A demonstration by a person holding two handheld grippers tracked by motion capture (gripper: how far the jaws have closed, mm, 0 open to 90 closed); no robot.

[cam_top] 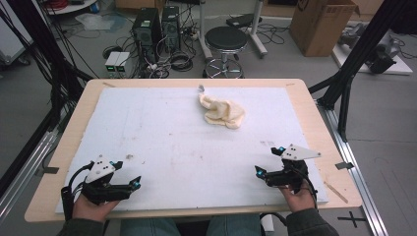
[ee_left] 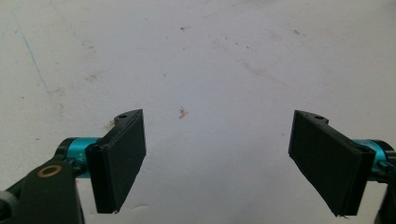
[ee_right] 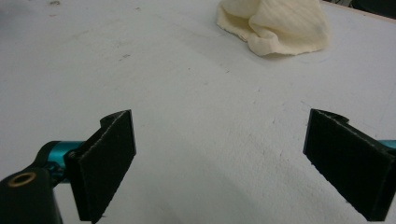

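High view: cream cloth (cam_top: 222,111) crumpled on white board (cam_top: 162,142), far half, right of centre. Left gripper (cam_top: 126,175) near front left edge, right gripper (cam_top: 270,160) near front right; both well apart from cloth, jaws spread, nothing between.

Left gripper view: jaws wide apart over bare, speckled board (ee_left: 210,70); small reddish fleck (ee_left: 182,112) ahead.

Right gripper view: jaws wide apart, empty; cloth (ee_right: 275,25) ahead, toward upper right, untouched.
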